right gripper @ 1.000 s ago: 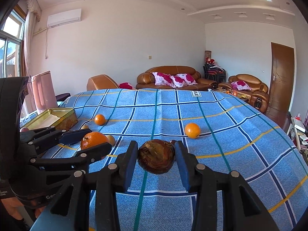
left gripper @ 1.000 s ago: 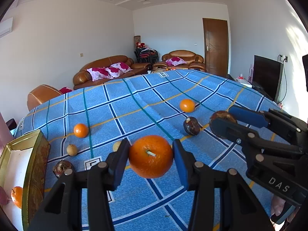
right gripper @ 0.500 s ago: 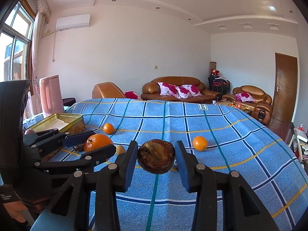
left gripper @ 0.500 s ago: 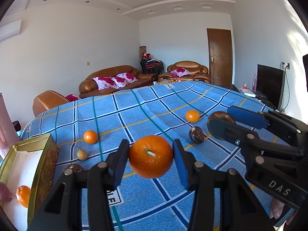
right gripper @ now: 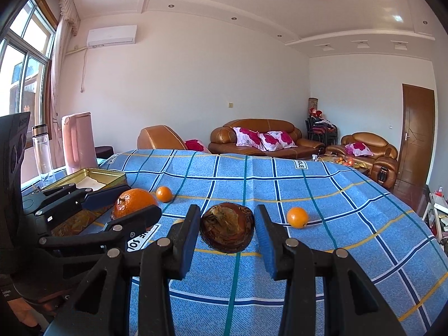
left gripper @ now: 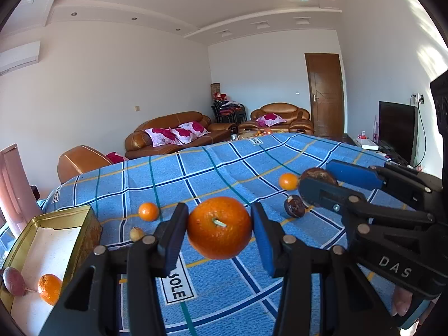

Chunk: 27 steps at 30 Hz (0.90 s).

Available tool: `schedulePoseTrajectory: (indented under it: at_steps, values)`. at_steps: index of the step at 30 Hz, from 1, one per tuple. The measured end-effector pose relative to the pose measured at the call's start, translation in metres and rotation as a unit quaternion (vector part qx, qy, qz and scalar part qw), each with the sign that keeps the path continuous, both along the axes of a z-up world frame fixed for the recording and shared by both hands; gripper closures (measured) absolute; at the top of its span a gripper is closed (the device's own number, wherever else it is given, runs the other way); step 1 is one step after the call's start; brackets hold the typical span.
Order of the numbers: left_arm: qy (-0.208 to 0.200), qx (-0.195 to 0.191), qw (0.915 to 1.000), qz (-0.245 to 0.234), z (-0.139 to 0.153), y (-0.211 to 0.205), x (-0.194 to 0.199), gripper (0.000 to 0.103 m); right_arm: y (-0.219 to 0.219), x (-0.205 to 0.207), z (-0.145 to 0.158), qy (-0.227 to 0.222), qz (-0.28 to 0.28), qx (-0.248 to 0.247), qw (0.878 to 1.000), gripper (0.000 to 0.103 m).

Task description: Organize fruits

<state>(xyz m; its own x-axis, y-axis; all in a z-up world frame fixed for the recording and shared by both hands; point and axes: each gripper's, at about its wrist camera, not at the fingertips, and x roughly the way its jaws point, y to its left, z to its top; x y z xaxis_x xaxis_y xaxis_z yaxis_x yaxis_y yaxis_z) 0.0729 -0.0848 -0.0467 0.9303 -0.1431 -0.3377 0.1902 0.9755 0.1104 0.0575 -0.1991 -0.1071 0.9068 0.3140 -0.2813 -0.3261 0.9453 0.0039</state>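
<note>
My left gripper [left gripper: 219, 228] is shut on a large orange [left gripper: 219, 228] and holds it above the blue checked tablecloth [left gripper: 224, 168]. My right gripper [right gripper: 227, 231] is shut on a dark brown mangosteen [right gripper: 227, 231], also in the air. The right gripper shows in the left wrist view [left gripper: 322, 180], the left one in the right wrist view [right gripper: 134, 203]. A gold tin box [left gripper: 71, 252] at the left holds an orange [left gripper: 49, 288] and a purple fruit [left gripper: 13, 281]. Small oranges [left gripper: 148, 211] [left gripper: 288, 181], a mangosteen [left gripper: 294, 210] and a pale small fruit [left gripper: 136, 233] lie on the cloth.
A pink jug [right gripper: 78, 140] and a clear bottle [right gripper: 42, 151] stand beyond the tin [right gripper: 92, 179] at the table's left. Brown sofas [right gripper: 263, 140] and a door [right gripper: 417, 137] lie behind. A TV [left gripper: 397, 128] stands to the right.
Both grippers have risen and tilted up with their fruits still held. The left view has shifted left, so more of the tin and its fruit shows.
</note>
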Motion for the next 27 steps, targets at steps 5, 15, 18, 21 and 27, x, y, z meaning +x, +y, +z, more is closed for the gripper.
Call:
schedulePoseTrajectory:
  at_steps: [5,15,18,21,27]
  values:
    - [-0.003,-0.004,1.0,0.008,0.001,0.008,-0.002,0.055,0.002,0.0,0.0,-0.003,0.002,0.001,1.0,0.061]
    - [-0.009,-0.01,0.9995,0.027,0.002,0.03,-0.008,0.055,0.02,0.002,0.001,-0.005,0.021,-0.008,1.0,0.061]
    - [-0.007,-0.013,0.9993,0.034,0.002,0.038,-0.009,0.055,0.028,0.001,0.0,-0.004,0.031,-0.012,0.999,0.061]
    - [-0.006,-0.017,0.999,0.041,0.002,0.047,-0.01,0.055,0.036,0.001,0.0,-0.004,0.039,-0.016,0.999,0.061]
    - [-0.013,-0.021,0.9974,0.068,0.003,0.07,-0.016,0.055,0.051,0.0,0.001,-0.005,0.054,-0.022,0.998,0.061]
